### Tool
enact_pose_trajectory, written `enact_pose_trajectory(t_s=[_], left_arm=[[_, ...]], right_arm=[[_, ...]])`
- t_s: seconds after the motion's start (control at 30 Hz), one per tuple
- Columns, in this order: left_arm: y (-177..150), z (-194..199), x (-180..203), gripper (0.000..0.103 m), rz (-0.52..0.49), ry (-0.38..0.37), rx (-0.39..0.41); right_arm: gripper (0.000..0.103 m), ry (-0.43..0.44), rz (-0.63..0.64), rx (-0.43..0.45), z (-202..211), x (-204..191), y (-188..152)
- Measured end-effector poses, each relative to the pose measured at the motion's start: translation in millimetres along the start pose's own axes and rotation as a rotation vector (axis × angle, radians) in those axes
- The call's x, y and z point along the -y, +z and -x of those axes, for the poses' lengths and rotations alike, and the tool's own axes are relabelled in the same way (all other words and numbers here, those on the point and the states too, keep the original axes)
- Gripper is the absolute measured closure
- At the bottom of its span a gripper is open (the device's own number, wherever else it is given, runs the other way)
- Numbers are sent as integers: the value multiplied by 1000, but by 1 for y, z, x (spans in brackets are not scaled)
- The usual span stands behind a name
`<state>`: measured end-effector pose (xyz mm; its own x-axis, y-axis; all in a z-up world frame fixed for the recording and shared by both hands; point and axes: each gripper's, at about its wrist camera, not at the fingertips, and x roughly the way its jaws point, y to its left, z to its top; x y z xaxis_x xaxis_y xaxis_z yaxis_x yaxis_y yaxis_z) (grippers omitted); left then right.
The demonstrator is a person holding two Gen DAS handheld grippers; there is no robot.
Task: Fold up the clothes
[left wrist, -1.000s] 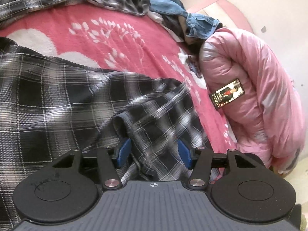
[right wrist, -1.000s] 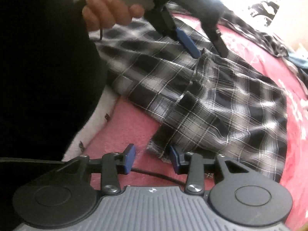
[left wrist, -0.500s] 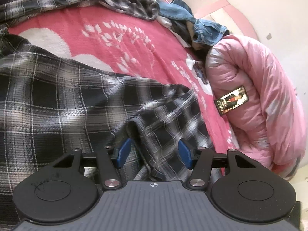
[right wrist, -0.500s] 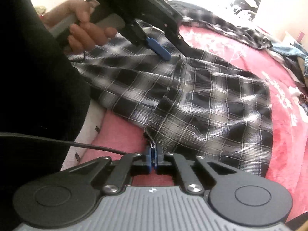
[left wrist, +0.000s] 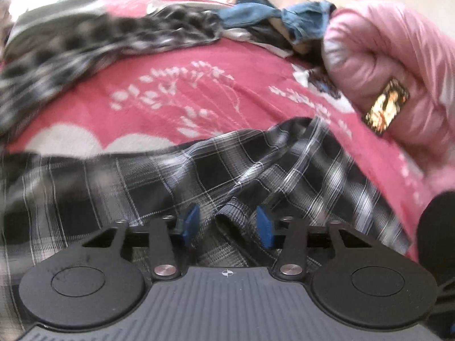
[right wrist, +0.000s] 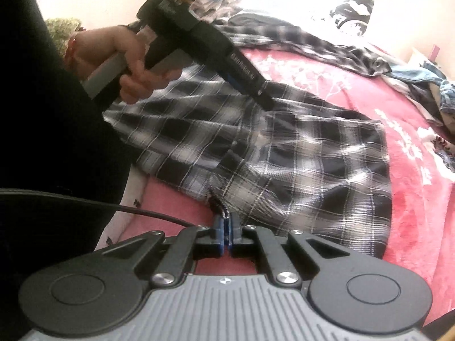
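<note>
Spread across a red floral-print bed cover [left wrist: 199, 56], the black-and-white plaid shirt [right wrist: 298, 156] is pinched at its near corner by the right gripper [right wrist: 227, 231], while the left gripper [left wrist: 226, 224] is closing its jaws around a raised fold that might slip free.

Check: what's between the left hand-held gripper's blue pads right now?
A raised fold of the plaid shirt stands between the closing pads of the left hand-held gripper, not yet pinched. This shows in the left wrist view.
</note>
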<state>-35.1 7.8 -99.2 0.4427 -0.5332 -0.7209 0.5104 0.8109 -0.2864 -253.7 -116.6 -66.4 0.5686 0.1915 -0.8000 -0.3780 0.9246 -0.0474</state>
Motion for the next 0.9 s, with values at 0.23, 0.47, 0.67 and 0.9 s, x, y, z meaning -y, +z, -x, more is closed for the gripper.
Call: enact_pose_trajectory(t_s=[0.23, 0.47, 0.67, 0.9], left_arm=[[-4, -6, 22, 71, -148, 49, -36], [-1, -2, 26, 95, -139, 76, -17], [13, 7, 27, 99, -56, 32, -54], [37, 5, 30, 99, 17, 23, -146]], right_arm=[[100, 7, -48, 27, 4, 11, -2], [100, -13, -84, 77, 14, 22, -2], [100, -52, -162, 142, 37, 50, -1], [100, -89, -258, 222, 71, 85, -4]])
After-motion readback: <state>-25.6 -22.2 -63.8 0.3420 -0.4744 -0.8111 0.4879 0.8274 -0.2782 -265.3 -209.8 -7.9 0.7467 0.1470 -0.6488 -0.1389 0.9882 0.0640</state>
